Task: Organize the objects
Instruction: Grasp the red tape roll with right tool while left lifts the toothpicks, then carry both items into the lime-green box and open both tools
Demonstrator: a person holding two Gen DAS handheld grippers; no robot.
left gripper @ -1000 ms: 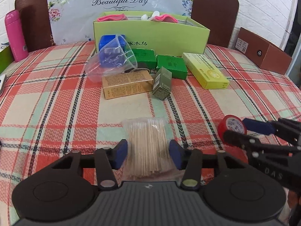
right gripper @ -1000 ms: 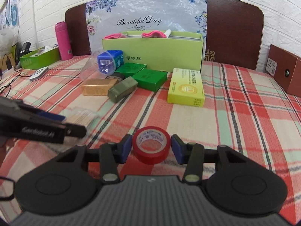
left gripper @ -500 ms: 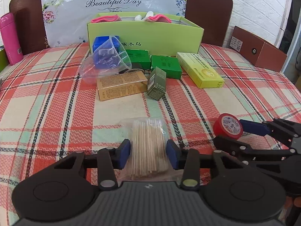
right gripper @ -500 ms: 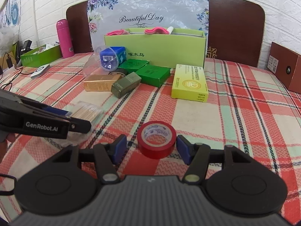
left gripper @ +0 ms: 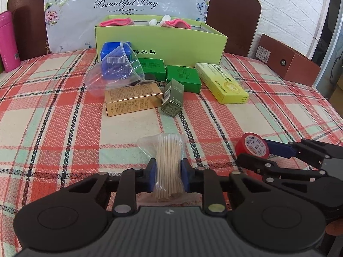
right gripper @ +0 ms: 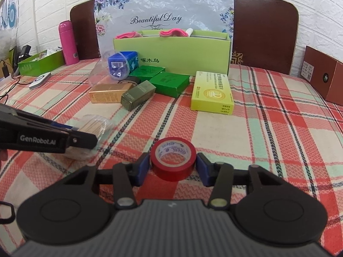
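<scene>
L wrist view: left hand-held gripper (left gripper: 168, 176) has just been closing; its blue pads (left gripper: 151, 176) now press both sides of the clear plastic bag of thin wooden sticks (left gripper: 169, 162), bundle squeezed narrow between them. Bag lies on the red, green and cream plaid cloth of the table (left gripper: 53, 115), well in front of the open lime-green cardboard box (left gripper: 160, 42), which serves as landmark. Just in front of box: clear plastic cup (left gripper: 116, 70) on its side, over a blue block (left gripper: 114, 53); two dark green flat boxes (left gripper: 182, 78); gold oblong carton (left gripper: 133, 99); olive small carton (left gripper: 173, 100); yellow flat box (left gripper: 223, 82) off box's front right corner. Pink cloth items (left gripper: 116, 22) stick out of box top. Pink bottle (left gripper: 7, 45) far left of box; brown carton (left gripper: 289, 64) to its right.

R wrist view: right hand-held gripper (right gripper: 172, 167) has just been closing, jaws about half apart, red roll of tape (right gripper: 173, 159) between them. Left pad looks to touch roll, right pad w/ a slight gap – can't tell if gripped. Roll sits on cloth, well in front of lime-green box, nearer its right end.
</scene>
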